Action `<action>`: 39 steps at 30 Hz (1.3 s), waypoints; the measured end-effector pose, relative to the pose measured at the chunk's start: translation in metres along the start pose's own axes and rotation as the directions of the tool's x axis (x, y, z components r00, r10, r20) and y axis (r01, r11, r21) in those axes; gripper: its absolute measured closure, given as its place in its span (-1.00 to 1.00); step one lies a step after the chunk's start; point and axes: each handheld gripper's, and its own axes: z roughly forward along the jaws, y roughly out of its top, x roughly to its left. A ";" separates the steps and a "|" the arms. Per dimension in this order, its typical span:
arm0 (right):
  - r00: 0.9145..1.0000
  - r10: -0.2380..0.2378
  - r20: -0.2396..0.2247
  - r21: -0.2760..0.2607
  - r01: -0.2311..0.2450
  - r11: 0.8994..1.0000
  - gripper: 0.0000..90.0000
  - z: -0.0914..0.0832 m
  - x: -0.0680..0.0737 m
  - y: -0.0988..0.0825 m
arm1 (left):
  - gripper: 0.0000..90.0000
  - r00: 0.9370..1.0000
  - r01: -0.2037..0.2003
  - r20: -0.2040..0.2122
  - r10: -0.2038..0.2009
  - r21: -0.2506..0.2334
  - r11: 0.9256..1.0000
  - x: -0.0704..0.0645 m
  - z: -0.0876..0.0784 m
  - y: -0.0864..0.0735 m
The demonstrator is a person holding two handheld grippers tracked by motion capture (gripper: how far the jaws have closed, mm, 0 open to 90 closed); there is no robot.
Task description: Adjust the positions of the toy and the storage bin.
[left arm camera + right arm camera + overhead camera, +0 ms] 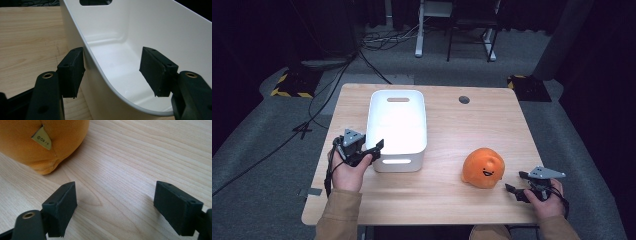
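Note:
A white plastic bin (398,162) stands empty at the table's middle left, with a handle slot in each end wall. My left gripper (371,151) is at its near left corner, astride the rim. In the left gripper view the bin's wall (150,30) curves between the jaws of the left gripper (112,75): one pad (71,72) lies against the outside, the other sits inside, so the gripper is shut on that corner. An orange plush toy (483,167) with a smiling face lies on the table to the right. My right gripper (514,181) stands open just right of it, low over the wood. In the right gripper view the plush (37,142) is beyond the right gripper (115,205).
The wooden table (447,130) has a round cable hole (464,99) at the back. Bare wood lies between bin and plush. Beyond the table are cables on a grey floor and a chair's legs (469,47).

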 end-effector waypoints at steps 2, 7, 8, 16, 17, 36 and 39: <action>1.000 0.000 0.000 0.000 0.000 1.000 -0.58 0.000 0.000 0.000 | -0.18 1.000 -0.010 0.007 0.010 0.000 1.000 -0.006 -0.003 -0.003; 1.000 0.001 0.000 0.000 -0.001 1.000 -0.58 0.000 0.000 0.000 | -0.19 0.999 -0.039 0.032 0.039 -0.001 0.999 -0.023 -0.010 -0.011; 1.000 0.000 0.000 0.000 0.000 1.000 -0.58 0.000 0.000 0.000 | -0.19 0.998 -0.046 0.039 0.046 0.004 0.999 -0.027 -0.012 -0.012; 1.000 0.000 0.000 0.000 0.000 1.000 -0.58 0.000 0.000 0.000 | -0.25 0.993 -0.093 0.074 0.094 -0.019 0.995 -0.058 -0.022 -0.026; 1.000 0.000 0.000 0.000 0.000 1.000 -0.58 0.000 0.000 0.000 | -0.28 0.992 -0.098 0.082 0.099 -0.021 0.995 -0.062 -0.024 -0.028; 1.000 0.000 0.001 0.000 0.000 1.000 -0.58 0.000 0.000 0.000 | -0.45 0.974 -0.133 0.183 0.132 -0.007 0.991 -0.105 -0.040 -0.048; 1.000 -0.001 0.001 0.000 0.001 1.000 -0.58 0.000 0.000 0.000 | -0.47 0.971 -0.138 0.197 0.136 -0.006 0.990 -0.113 -0.043 -0.052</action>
